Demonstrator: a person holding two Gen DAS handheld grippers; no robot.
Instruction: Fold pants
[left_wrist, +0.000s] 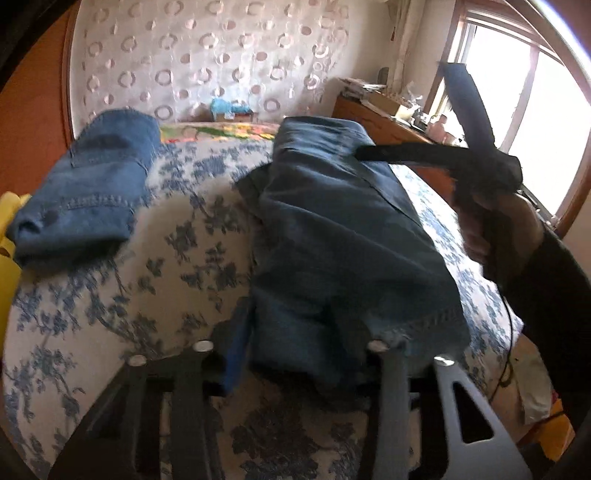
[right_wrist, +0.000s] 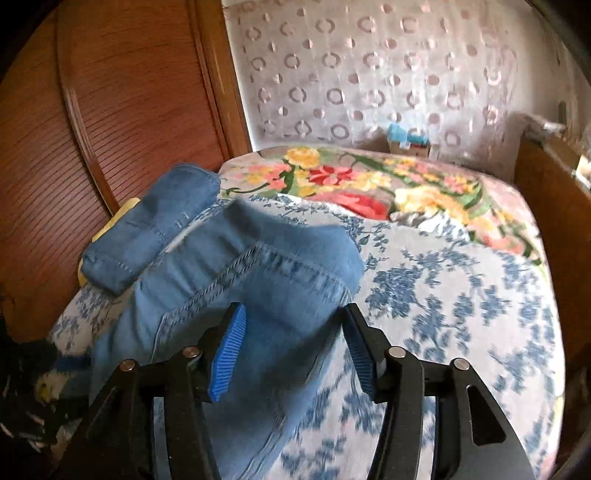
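A pair of blue jeans (left_wrist: 343, 236) lies lengthwise on the bed, partly folded and bunched. My left gripper (left_wrist: 308, 349) is at its near end, shut on the hem; the left pad (left_wrist: 236, 350) presses the denim and the cloth hides the other finger. In the right wrist view the same jeans (right_wrist: 258, 269) form a rounded fold just ahead of my right gripper (right_wrist: 295, 350). That gripper is open, and its blue pads (right_wrist: 229, 354) stand apart from the cloth. The left wrist view shows the right gripper (left_wrist: 406, 114) in a hand above the jeans' far end.
A second, folded pair of jeans (left_wrist: 81, 184) (right_wrist: 155, 229) lies at the bed's left edge beside something yellow (right_wrist: 122, 210). The bed carries a blue-flowered sheet (right_wrist: 443, 295) and a bright flowered blanket (right_wrist: 369, 177). A wooden slatted door (right_wrist: 110, 110) stands left, and a window (left_wrist: 535, 110) right.
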